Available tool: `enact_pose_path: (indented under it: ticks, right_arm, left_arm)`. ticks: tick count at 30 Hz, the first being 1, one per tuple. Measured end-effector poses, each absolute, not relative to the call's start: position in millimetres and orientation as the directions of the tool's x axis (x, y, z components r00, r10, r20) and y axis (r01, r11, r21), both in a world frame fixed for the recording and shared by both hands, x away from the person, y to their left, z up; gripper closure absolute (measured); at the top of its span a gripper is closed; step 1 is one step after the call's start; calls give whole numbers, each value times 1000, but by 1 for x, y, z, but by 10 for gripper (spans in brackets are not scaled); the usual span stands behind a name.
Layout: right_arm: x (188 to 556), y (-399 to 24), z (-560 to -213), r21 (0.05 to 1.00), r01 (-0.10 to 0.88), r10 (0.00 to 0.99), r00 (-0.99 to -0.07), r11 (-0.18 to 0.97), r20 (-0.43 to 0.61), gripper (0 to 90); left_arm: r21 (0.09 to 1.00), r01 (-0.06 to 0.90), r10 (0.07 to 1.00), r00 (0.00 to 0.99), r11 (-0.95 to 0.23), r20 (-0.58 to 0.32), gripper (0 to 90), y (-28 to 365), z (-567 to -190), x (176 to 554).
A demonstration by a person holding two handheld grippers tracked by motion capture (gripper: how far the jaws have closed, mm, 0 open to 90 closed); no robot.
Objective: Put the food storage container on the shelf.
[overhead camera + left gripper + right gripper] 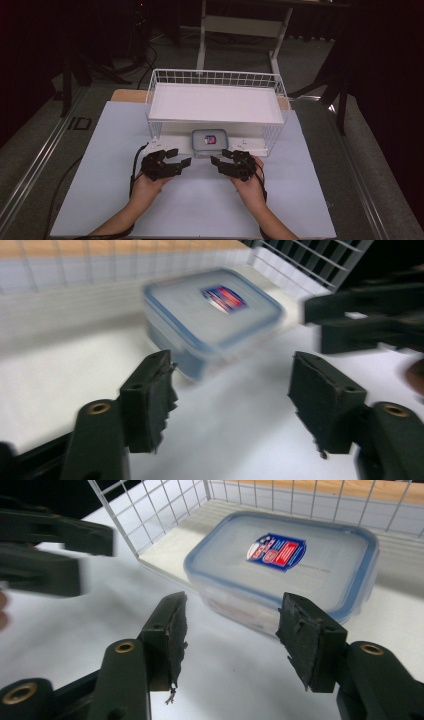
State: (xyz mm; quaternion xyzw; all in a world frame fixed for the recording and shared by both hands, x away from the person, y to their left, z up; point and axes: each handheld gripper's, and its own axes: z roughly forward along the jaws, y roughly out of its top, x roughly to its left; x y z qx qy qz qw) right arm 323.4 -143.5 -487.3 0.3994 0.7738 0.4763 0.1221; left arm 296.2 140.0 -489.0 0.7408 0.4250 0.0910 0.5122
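L gripper (181,157) sits on the mat (100,165) just left of the box (209,140), jaws apart w/ nothing between them; its own view shows bare white surface in the gap and the box ahead, blurred. Centre: the box stands at the open front of the wire rack (160,80), under the rack's white shelf (215,102), partly on the rack's floor, front edge poking toward the person. R gripper (217,156) mirrors on the other side, near the box's front right corner, jaws also apart and empty; in its view the box (285,562) lies just beyond the pads (305,640), not touched. Risks, as I read it: box is wider than either jaw gap looks, so a pinch on a corner or lid rim prob slips or tips it; pushing fwd instead of gripping would shove it deeper under the shelf, harder to reach; lifting too early could knock lid vs shelf edge or snag a jaw in the wire side. Both grippers close together too, so they could bump each other. Box look: low rectangular plastic tub w/ rounded corners, translucent whitish lid w/ blue seal line round the rim, red-white-blue label (276,551) on top, clear-ish body; contents can't be made out. Lid looks shut, box level.
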Motion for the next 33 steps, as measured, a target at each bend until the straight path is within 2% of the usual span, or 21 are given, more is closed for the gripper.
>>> enact_pose_path:
  ticks: [3,8,9,10,12,15,24,26,28,33]
  right_arm:
    - [319,-140,-492,830,496,723,-667,255,177,553]
    - [316,-136,-497,816,503,728,-667,285,157,739]
    - [317,-136,-497,813,507,730,-665,287,157,763]
    - [317,-136,-497,813,509,736,-659,282,157,809]
    - [319,-137,-497,812,512,738,-656,280,159,896]
    - [320,-137,-498,812,513,744,-650,279,156,899]
    - [327,-130,-506,800,524,746,-649,293,152,899]
    - [328,-129,-507,798,525,747,-648,295,149,899]
    - [331,-127,-508,796,527,750,-645,297,146,899]
    - [342,-124,-514,790,535,762,-633,299,140,899]
  left_arm:
    - [839,529,693,652,-124,-309,237,150,-491,284]
    - [851,503,690,671,-152,-273,150,162,-493,266]
    - [850,503,692,671,-159,-268,122,163,-493,264]
    - [848,503,702,664,-166,-257,44,164,-495,260]
    - [843,512,696,666,-165,-268,11,167,-497,254]
    - [823,531,702,665,-201,-257,10,166,-506,245]
    - [860,453,720,676,-237,-158,10,164,-512,236]
    - [860,453,720,676,-237,-158,10,164,-512,236]
    - [885,409,729,672,-222,-128,10,165,-510,235]
    - [885,421,732,664,-198,-152,11,167,-511,238]
